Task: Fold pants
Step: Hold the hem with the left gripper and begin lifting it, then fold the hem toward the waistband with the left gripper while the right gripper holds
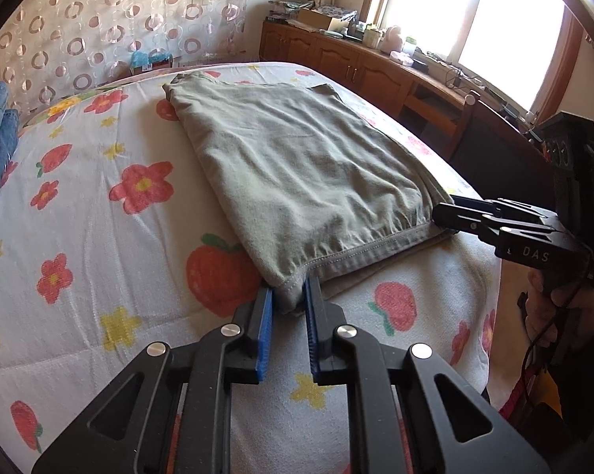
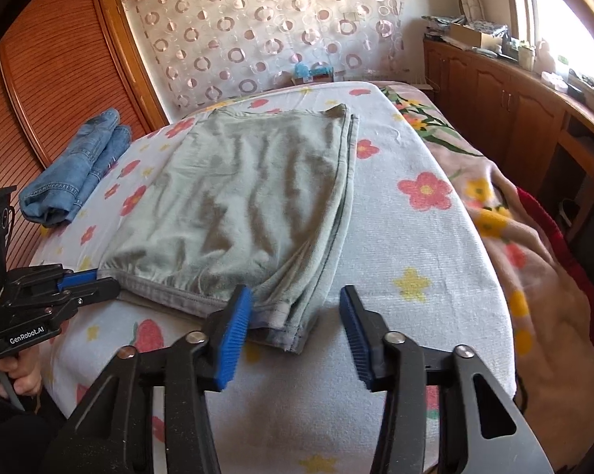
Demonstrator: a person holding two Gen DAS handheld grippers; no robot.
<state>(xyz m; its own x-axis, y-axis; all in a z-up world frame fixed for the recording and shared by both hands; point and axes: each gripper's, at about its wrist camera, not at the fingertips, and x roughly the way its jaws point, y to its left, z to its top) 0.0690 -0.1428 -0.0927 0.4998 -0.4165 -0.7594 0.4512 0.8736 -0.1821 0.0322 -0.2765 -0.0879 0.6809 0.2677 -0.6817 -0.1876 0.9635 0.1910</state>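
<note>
Both grippers at the near hem of the pale grey-green cotton pants [image 1: 297,166], ready for the next fold.

The pants lie flat and already doubled on the flower-printed white bed cover [image 1: 99,237], hem toward six o'clock. The left gripper [image 1: 289,304] is clamped on the hem's left corner, pitched down; the right gripper [image 2: 297,316], also angled down, stands apart around the right corner, not yet pinching. Holding both corners should lift the hem evenly, I judge. Folded blue denim jeans [image 2: 75,173] wait at ten o'clock.
</note>
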